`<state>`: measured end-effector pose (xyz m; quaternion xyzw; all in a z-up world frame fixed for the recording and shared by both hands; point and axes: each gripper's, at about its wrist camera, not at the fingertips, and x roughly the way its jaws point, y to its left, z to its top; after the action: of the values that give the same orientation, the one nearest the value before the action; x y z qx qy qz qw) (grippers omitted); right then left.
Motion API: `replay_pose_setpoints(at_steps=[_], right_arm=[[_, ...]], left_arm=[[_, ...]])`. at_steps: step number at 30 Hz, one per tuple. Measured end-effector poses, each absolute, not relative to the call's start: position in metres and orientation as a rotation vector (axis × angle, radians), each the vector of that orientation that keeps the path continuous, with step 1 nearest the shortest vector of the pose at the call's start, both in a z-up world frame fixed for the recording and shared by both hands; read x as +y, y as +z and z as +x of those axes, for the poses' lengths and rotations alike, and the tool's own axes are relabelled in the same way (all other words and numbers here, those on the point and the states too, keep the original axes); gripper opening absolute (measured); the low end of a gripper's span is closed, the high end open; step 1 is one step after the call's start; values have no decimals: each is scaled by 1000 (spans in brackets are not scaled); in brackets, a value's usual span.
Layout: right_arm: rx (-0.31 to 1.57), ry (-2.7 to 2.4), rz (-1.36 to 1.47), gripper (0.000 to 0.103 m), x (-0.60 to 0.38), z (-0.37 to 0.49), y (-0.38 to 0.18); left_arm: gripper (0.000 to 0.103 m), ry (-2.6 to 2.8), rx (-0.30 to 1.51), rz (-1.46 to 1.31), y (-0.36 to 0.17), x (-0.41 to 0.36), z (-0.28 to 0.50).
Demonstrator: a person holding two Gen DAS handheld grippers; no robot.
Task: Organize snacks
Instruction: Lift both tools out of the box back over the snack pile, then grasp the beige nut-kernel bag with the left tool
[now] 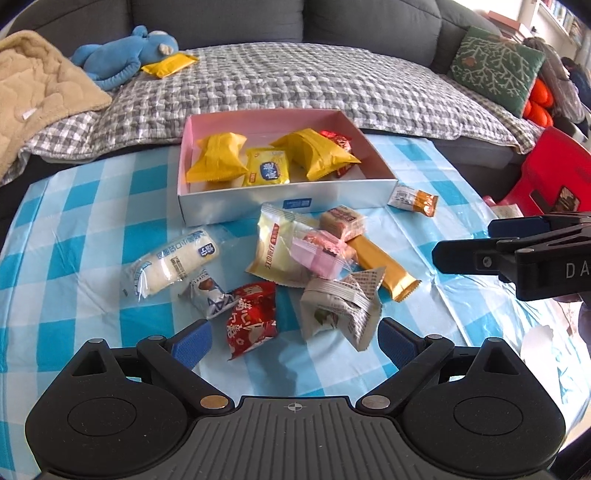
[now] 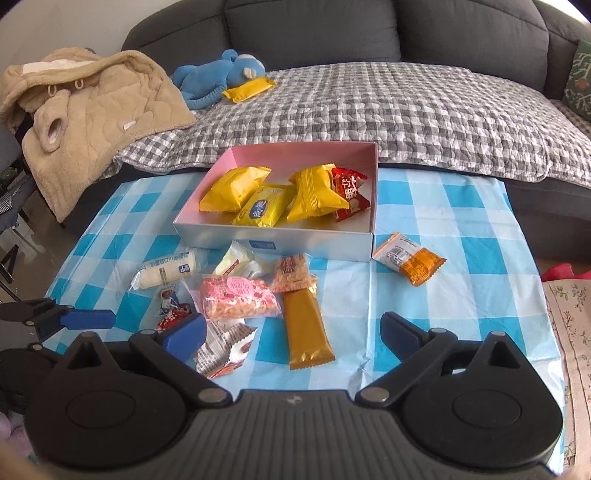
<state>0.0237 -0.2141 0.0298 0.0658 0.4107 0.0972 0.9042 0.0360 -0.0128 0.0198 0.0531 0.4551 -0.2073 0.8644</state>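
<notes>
Left gripper (image 1: 293,341) and right gripper (image 2: 293,334) spread wide, empty. Gold bar (image 2: 307,332) at 12 o'clock. Risk: overlapping wrappers dragged along.

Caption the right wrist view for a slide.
Open right claw above a long gold wrapper; shallow pink-lined cardboard box behind.

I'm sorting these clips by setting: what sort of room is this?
Most likely a home living room: a grey sofa with a checked quilt and a blue plush toy stands just behind a table under a blue-checked tablecloth.
</notes>
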Motion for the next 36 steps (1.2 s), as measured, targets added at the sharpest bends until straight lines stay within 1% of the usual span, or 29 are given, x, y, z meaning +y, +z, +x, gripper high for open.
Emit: replay_pose_setpoints(at_steps=[6, 14, 26, 29, 31, 32, 34, 36], right_arm=[[865, 248, 125, 101, -215, 12, 24], [975, 258, 125, 101, -216, 3, 7], [1014, 286, 51, 101, -202, -8, -4], [1019, 285, 48, 101, -202, -8, -5], [1021, 280, 45, 101, -202, -8, -6], [1022, 277, 44, 101, -203, -7, -7], [1023, 272, 44, 101, -203, -7, -7], [1023, 266, 43, 101, -204, -6, -7]], left_arm=[[97, -563, 978, 181, 15, -14, 10], [97, -775, 1070, 230, -3, -15, -27], [95, -973, 1133, 380, -24, -39, -60], [87, -954, 1119, 434, -28, -43, -64], [73, -932, 1109, 466, -29, -44, -65], [70, -924, 1108, 476, -30, -44, -64], [52, -909, 1112, 476, -31, -43, -61], [49, -896, 1113, 462, -30, -41, -57]])
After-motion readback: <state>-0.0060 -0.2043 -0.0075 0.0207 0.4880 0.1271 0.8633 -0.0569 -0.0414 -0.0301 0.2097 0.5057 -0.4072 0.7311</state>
